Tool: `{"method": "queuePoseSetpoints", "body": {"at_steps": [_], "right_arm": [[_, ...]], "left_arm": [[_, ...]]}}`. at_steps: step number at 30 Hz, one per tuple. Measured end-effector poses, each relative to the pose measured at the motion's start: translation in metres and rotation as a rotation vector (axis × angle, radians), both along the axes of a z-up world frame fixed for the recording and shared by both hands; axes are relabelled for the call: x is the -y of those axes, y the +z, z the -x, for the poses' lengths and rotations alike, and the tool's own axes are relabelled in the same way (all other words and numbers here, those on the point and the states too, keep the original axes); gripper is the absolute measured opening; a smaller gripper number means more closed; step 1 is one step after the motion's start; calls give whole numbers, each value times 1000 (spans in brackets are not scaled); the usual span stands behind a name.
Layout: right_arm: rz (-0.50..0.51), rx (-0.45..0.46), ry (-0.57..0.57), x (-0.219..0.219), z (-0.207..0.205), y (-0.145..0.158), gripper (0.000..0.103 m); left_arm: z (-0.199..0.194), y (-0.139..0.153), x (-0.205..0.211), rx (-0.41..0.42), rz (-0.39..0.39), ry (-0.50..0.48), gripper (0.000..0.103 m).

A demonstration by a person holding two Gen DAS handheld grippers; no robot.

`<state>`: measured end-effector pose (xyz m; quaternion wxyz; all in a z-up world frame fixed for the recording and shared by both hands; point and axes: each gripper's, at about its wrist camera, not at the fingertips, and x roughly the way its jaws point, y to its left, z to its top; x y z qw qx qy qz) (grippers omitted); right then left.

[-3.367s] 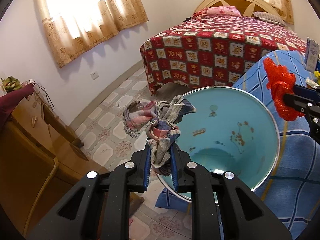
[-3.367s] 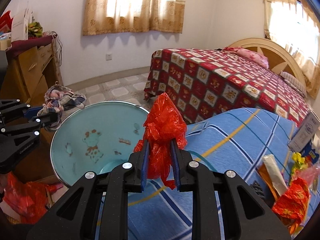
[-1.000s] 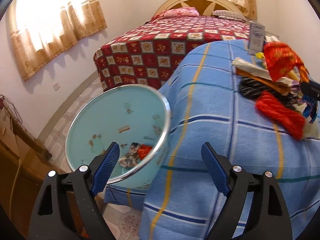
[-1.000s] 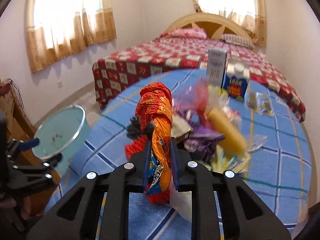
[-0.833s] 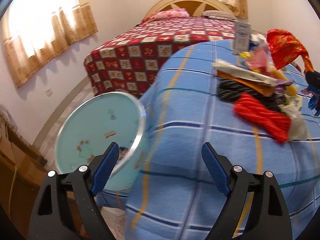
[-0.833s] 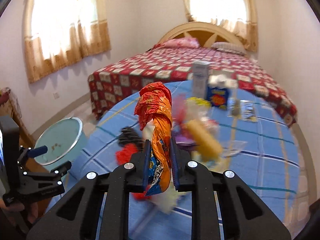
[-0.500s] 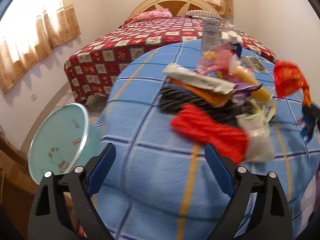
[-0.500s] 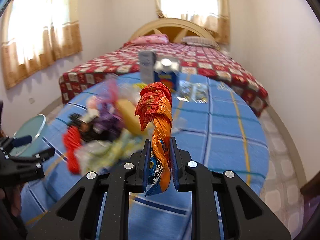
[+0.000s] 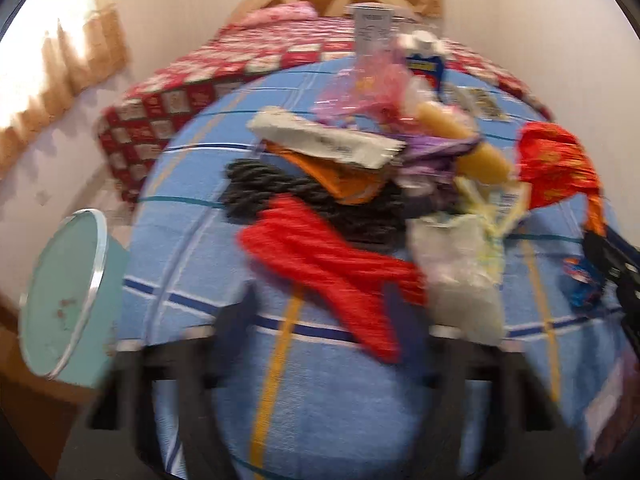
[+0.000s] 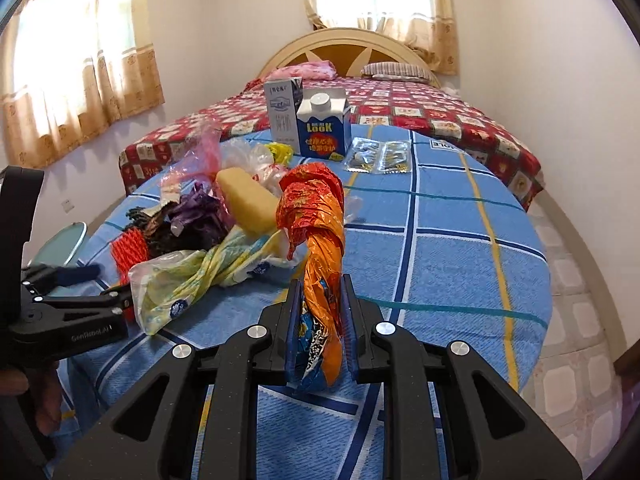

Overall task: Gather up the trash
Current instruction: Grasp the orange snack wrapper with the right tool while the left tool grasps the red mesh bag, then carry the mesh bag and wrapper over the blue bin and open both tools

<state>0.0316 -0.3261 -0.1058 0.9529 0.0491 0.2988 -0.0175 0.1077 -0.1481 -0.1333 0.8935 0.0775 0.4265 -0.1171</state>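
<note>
Trash lies heaped on the blue checked tablecloth [image 10: 460, 240], and one piece, a twisted orange-red wrapper [image 10: 320, 240], stands nearly upright, its long axis vertical and its crumpled head uppermost, pinched at its lower end by the right gripper [image 10: 319, 334], which is angled down over the table. The left gripper [image 9: 320, 312] tilts more steeply toward the pile; its jaws have just been closing around the near end of the red knitted piece [image 9: 332, 264], though blur hides whether the pads touch it. That piece stretches diagonally, far-left to near-right. The teal bin [image 9: 60, 300] sits off the table's left edge.
</note>
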Motion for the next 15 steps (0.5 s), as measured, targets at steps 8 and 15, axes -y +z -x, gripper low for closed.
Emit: {"method": "queuePoseSetpoints", "body": {"at_steps": [8,15], "right_arm": [[1,34,13,-5,6,10,20],[18,75,45,-21,9,27,20]], "left_arm": [[13,15,-21,10,5,-59,10],[20,35,-60,70,-45,-24,9]]}}
